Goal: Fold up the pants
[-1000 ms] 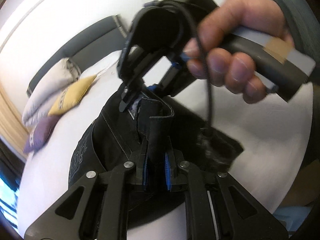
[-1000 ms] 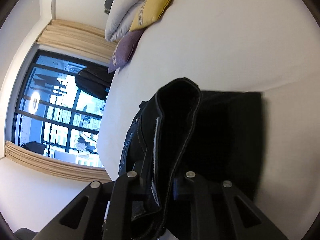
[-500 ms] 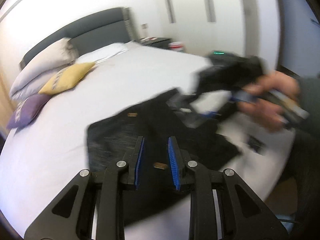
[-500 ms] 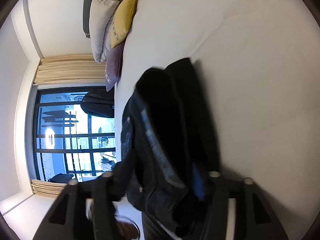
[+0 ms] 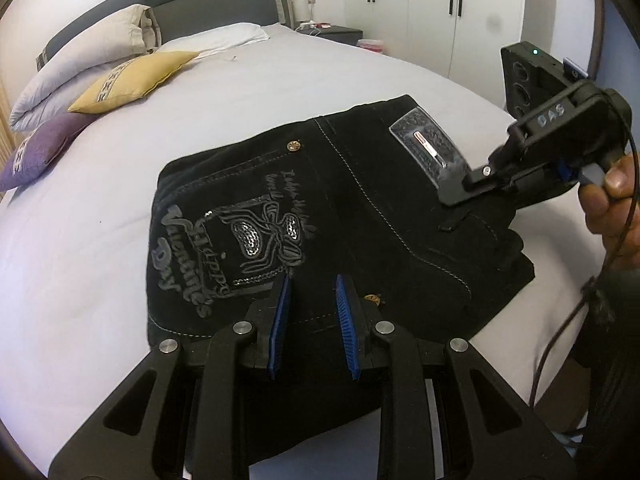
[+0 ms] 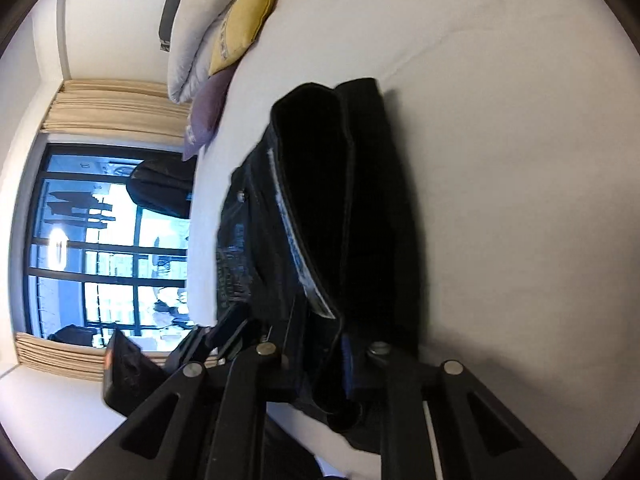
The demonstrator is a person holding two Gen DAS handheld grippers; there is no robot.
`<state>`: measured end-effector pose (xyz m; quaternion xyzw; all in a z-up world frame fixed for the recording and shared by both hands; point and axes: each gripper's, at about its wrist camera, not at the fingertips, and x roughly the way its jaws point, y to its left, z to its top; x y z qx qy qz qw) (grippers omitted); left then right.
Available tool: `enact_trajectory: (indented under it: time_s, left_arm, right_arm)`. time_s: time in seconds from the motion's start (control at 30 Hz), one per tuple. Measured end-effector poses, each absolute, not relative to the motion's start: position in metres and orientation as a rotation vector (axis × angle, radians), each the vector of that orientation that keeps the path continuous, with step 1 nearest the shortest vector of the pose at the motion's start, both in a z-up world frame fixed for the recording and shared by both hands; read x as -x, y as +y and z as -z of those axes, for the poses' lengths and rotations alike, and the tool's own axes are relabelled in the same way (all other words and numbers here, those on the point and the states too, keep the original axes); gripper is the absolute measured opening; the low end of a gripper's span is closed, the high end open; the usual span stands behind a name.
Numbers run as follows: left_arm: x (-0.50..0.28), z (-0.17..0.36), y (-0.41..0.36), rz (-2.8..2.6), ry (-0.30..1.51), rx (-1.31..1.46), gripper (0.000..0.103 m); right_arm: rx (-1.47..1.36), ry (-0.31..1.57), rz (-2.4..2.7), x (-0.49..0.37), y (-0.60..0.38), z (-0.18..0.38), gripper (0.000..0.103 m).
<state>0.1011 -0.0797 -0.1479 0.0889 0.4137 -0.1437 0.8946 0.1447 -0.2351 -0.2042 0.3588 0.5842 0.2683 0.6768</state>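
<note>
— What's the left claw doing, nearest to us?

— It's hovering over the near edge of the folded pants, its blue pads standing a little apart with nothing between them. They're gripping nothing.

— And the pants themselves?

— They're lying folded on the bed, back pocket facing up. I'm reading grey lettering on the pocket: "Happy Valentines Day", running around a sequinned bow. Further along, near the waistband, a clear tag is sitting on the cloth; its print is too small to read.

— The right claw?

— It's at the far corner of the waistband. Its jaws have just been closing, and in its own camera they're pinching a thick fold of the black fabric that is standing up between the pads. A hand is squeezing its handle, and I'm making out "DAS" in raised letters on its body.

— Anything beyond?

— A purple cushion, a yellow cushion and white pillows are leaning by the grey headboard. Past them, white wardrobe doors are closing off the room; the right claw's camera is showing a big window with cream curtains.
</note>
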Motion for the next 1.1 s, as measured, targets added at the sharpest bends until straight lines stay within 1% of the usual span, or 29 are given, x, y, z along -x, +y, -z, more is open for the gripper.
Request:
enact_trajectory:
  time_s: [0.13,0.2,0.23,0.27,0.33,0.37,0.4,0.43,0.47,0.5,0.57,0.6,0.67,0.7,0.73,0.77,0.83,0.9,0.93,0.97,1.0,1.03,1.07,1.1]
  left_arm:
    - [-0.108,0.165,-0.079,0.303,0.834,-0.136,0.023]
    - [-0.109,0.165,-0.082,0.311,0.837,-0.119,0.023]
    - [-0.111,0.162,-0.080,0.315,0.853,-0.104,0.023]
    - [-0.111,0.155,-0.078,0.314,0.868,-0.091,0.023]
    - [-0.115,0.137,-0.066,0.254,0.865,-0.085,0.026]
    - [-0.114,0.129,-0.060,0.230,0.852,-0.076,0.038]
    - [-0.117,0.122,-0.053,0.192,0.842,-0.071,0.068]
    - [-0.121,0.119,-0.049,0.168,0.840,-0.077,0.080]
    - [-0.123,0.118,-0.047,0.157,0.837,-0.086,0.084]
    - [-0.130,0.118,-0.045,0.149,0.831,-0.101,0.084]
    - [-0.128,0.118,-0.050,0.119,0.851,-0.125,0.084]
    - [-0.132,0.121,-0.052,0.107,0.877,-0.128,0.084]
    - [-0.142,0.133,-0.050,0.095,0.939,-0.121,0.084]
    - [-0.148,0.142,-0.051,0.096,0.976,-0.125,0.084]
    - [-0.152,0.150,-0.051,0.102,1.000,-0.120,0.084]
    - [-0.152,0.155,-0.050,0.111,1.010,-0.107,0.084]
    - [-0.152,0.162,-0.048,0.110,1.014,-0.096,0.086]
    - [-0.154,0.165,-0.046,0.114,1.018,-0.077,0.087]
    - [-0.154,0.165,-0.045,0.114,1.020,-0.074,0.087]
    - [-0.156,0.166,-0.045,0.114,1.020,-0.073,0.087]
    - [-0.157,0.167,-0.044,0.113,1.020,-0.070,0.087]
    - [-0.157,0.166,-0.044,0.112,1.020,-0.070,0.087]
    - [-0.158,0.165,-0.043,0.110,1.021,-0.071,0.087]
    - [-0.158,0.165,-0.043,0.109,1.021,-0.073,0.087]
  right_arm:
    - [-0.878,1.295,-0.556,-0.144,-0.244,0.225,0.013]
    - [-0.901,1.283,-0.568,-0.143,-0.245,0.229,0.013]
    - [-0.922,1.286,-0.584,-0.142,-0.247,0.229,0.015]
    - [-0.921,1.297,-0.573,-0.138,-0.252,0.226,0.019]
    - [-0.814,1.278,-0.487,-0.134,-0.258,0.200,0.026]
    - [-0.764,1.253,-0.462,-0.134,-0.259,0.185,0.027]
    - [-0.736,1.213,-0.472,-0.136,-0.259,0.168,0.027]
    - [-0.748,1.183,-0.512,-0.140,-0.255,0.158,0.027]
    - [-0.770,1.150,-0.566,-0.145,-0.249,0.148,0.028]
    - [-0.795,1.109,-0.642,-0.153,-0.239,0.139,0.032]
    - [-0.815,1.080,-0.739,-0.167,-0.218,0.134,0.050]
    - [-0.818,1.083,-0.770,-0.178,-0.204,0.140,0.052]
    - [-0.823,1.121,-0.735,-0.194,-0.193,0.160,0.052]
    - [-0.820,1.172,-0.676,-0.205,-0.190,0.181,0.051]
    - [-0.817,1.197,-0.642,-0.209,-0.192,0.196,0.034]
    - [-0.829,1.213,-0.610,-0.211,-0.198,0.210,0.000]
    - [-0.913,1.205,-0.567,-0.208,-0.224,0.229,0.000]
    - [-0.940,1.176,-0.553,-0.198,-0.240,0.227,0.000]
    - [-0.920,1.164,-0.543,-0.190,-0.246,0.220,0.002]
    - [-0.900,1.153,-0.533,-0.185,-0.248,0.212,0.014]
    - [-0.893,1.125,-0.550,-0.175,-0.248,0.198,0.022]
    - [-0.910,1.094,-0.592,-0.168,-0.248,0.189,0.038]
    - [-0.924,1.060,-0.644,-0.158,-0.244,0.179,0.048]
    - [-0.920,1.044,-0.681,-0.151,-0.237,0.174,0.052]
